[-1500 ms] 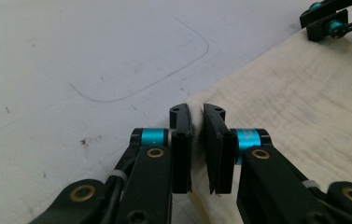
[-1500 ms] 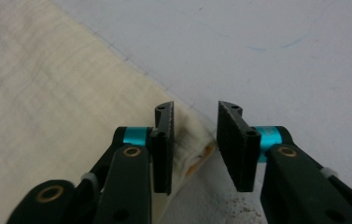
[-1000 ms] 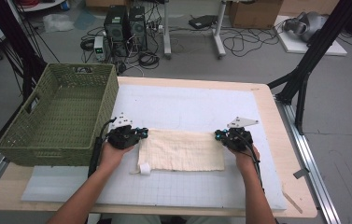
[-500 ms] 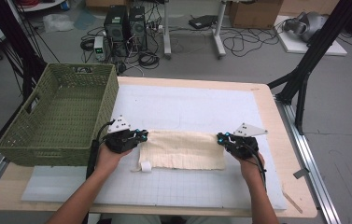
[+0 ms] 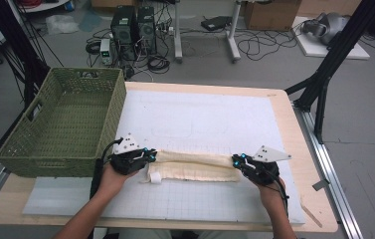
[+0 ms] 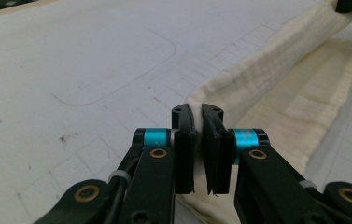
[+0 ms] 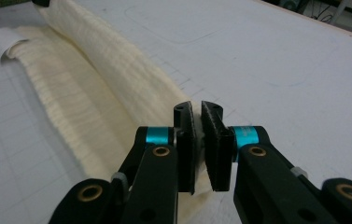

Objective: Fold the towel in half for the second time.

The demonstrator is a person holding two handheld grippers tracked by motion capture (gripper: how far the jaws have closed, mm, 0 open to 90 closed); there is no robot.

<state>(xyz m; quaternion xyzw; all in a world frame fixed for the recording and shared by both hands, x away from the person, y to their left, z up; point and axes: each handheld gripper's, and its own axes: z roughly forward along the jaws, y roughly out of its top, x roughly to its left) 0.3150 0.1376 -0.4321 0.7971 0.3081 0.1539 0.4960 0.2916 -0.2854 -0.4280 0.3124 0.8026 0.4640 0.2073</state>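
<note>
Both hands sit lower in the high view than a second ago, and the far edge of the cloth (image 5: 195, 167) has come with them, so the cloth now shows as a narrower, folded band. The left gripper (image 5: 147, 155) is clenched on the cloth's left end; in the left gripper view its jaws pinch a raised ridge of cream fabric (image 6: 257, 88) with only a thin gap between the pads. The right gripper (image 5: 237, 160) is likewise clamped on the right end, and in the right gripper view the fold (image 7: 117, 79) runs away from its jaws toward the upper left of the frame.

In the high view the cloth lies in the lower middle of the frame, on the white gridded mat (image 5: 200, 114). Its long axis runs left to right, from one gripper to the other, roughly parallel to the near table edge. A small white tag (image 5: 155, 178) curls at its lower left corner.

Above the cloth the mat is open up to the far edge of the wooden table (image 5: 294, 129). A green woven basket (image 5: 60, 124) stands at the left of the frame, its near right corner just beside the left gripper. A strip of bare mat lies below the cloth.
</note>
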